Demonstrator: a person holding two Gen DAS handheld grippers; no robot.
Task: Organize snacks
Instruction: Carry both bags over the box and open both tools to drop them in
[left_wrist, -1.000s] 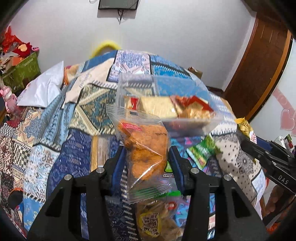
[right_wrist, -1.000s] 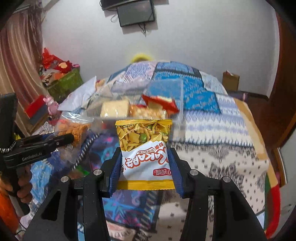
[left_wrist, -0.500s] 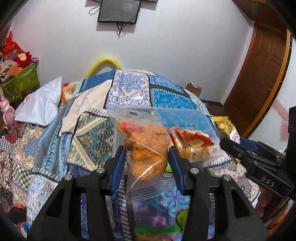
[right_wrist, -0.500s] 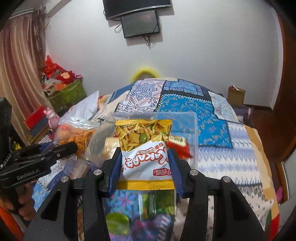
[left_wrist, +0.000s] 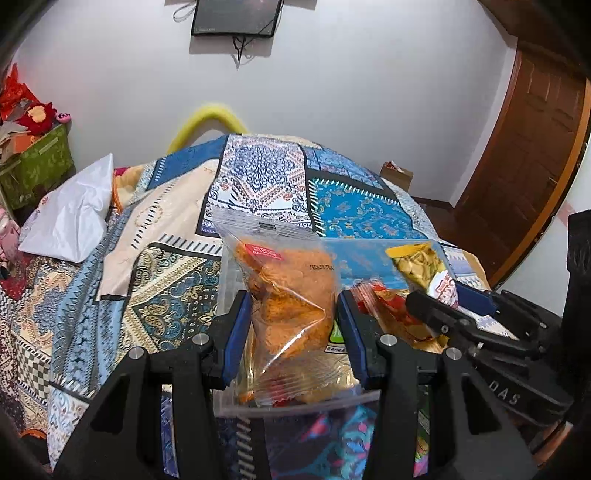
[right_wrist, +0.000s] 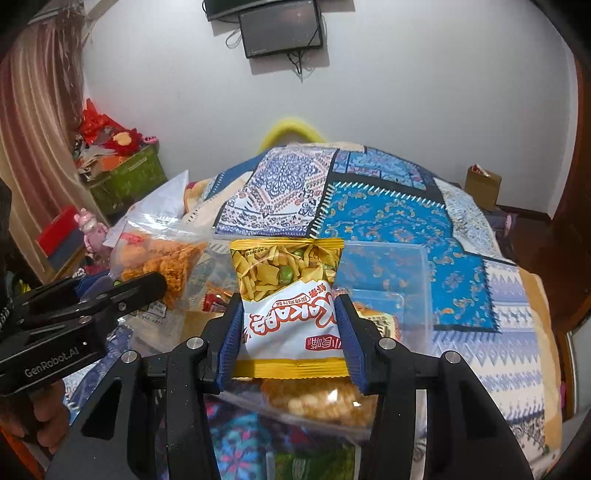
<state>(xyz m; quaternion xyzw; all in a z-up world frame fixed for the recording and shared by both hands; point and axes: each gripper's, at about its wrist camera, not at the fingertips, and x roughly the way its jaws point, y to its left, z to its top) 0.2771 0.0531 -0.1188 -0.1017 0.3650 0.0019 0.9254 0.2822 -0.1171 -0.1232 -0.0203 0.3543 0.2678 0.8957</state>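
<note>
Above the patchwork bedspread (right_wrist: 388, 221) | one orange snack bag (left_wrist: 291, 299) is clamped by left gripper (left_wrist: 293, 328) | one yellow packet (right_wrist: 290, 302) by right gripper (right_wrist: 290, 332) | one clear container (right_wrist: 391, 273) is seen | white wall, one screen (right_wrist: 280, 27).

Left gripper (left_wrist: 293, 328): level, pointing forward, blue pads clamped on an orange snack bag (left_wrist: 291, 306). Right gripper (right_wrist: 290, 332): level, pads clamped on a yellow-white snack pack (right_wrist: 290, 295). Grippers side by side, near each other. Left hand (right_wrist: 44, 417) partly visible under its handle.
</note>
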